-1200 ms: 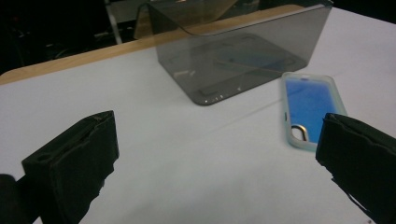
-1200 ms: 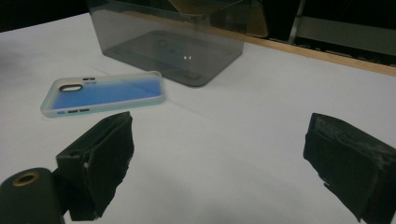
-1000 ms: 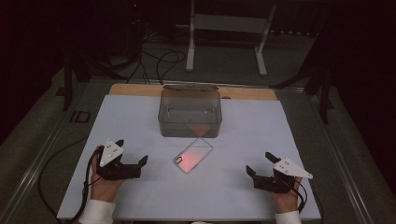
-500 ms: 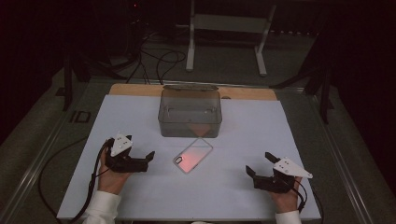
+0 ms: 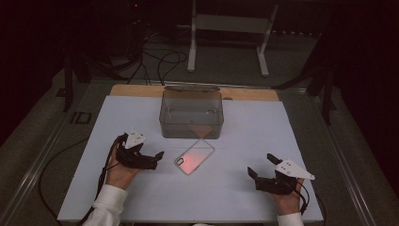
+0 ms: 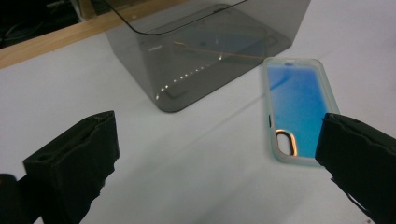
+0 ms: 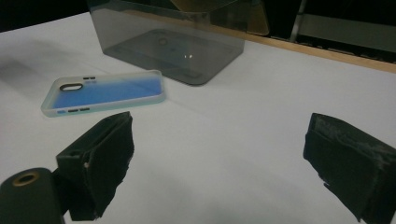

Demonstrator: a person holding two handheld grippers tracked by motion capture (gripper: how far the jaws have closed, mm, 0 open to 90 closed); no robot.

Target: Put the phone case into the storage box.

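A translucent phone case (image 5: pixel 194 156) lies flat on the white sheet, camera cutout toward the person, one corner touching the front of a smoky clear plastic box (image 5: pixel 191 114). My left gripper (image 5: pixel 156 160) is open just left of the case, its tips a short way from the case's near end. In the left gripper view the case (image 6: pixel 296 109) looks blue and lies ahead by the right jaw, with the box (image 6: pixel 205 46) beyond; nothing is between the jaws of the gripper (image 6: pixel 215 158). My right gripper (image 5: pixel 260 165) stands open at the front right, well apart from the case (image 7: pixel 105 92) and the box (image 7: pixel 173 37).
The white sheet (image 5: pixel 282 136) covers most of the table, with a wooden strip (image 5: pixel 249 94) along its back edge. Behind the table, a metal stand (image 5: pixel 226 28) and cables (image 5: pixel 160 61) sit on the dark floor.
My left gripper has moved right and slightly forward, closing in on the phone case. The right gripper, the case and the box have stayed put.
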